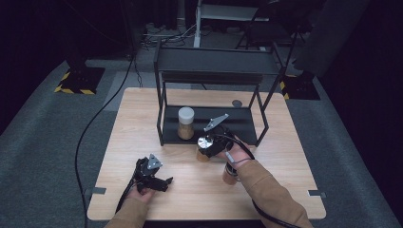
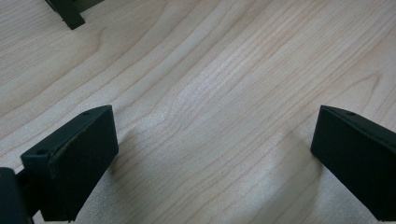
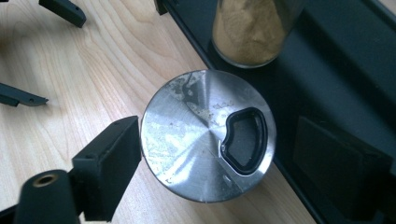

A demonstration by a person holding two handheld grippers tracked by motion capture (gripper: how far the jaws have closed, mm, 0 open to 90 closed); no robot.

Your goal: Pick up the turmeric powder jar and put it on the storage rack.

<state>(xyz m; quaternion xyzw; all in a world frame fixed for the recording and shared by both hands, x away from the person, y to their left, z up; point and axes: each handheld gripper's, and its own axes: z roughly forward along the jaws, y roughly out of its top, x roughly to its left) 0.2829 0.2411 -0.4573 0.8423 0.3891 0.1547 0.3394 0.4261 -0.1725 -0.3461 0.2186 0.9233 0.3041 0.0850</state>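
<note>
A jar with a round silver lid (image 1: pixel 205 142) (image 3: pixel 208 135) stands on the wooden table (image 1: pixel 142 123), just in front of the black rack. My right gripper (image 1: pixel 204 148) (image 3: pixel 219 154) reaches over it from above, with the lid between its jaws. The left pad (image 3: pixel 116 158) sits at the lid's edge. A narrow gap shows between the lid and the right pad (image 3: pixel 336 168). My left gripper (image 1: pixel 164 183) (image 2: pixel 212 149) rests low on the table at the front left, open, with bare wood between its jaws.
The black two-level rack (image 1: pixel 214 71) stands at the back middle. A white-lidded jar of tan powder (image 1: pixel 186 122) (image 3: pixel 250 28) is on its lower shelf. Another small jar (image 1: pixel 230 175) stands beside the right wrist. A small dark disc (image 1: pixel 236 103) lies behind the rack.
</note>
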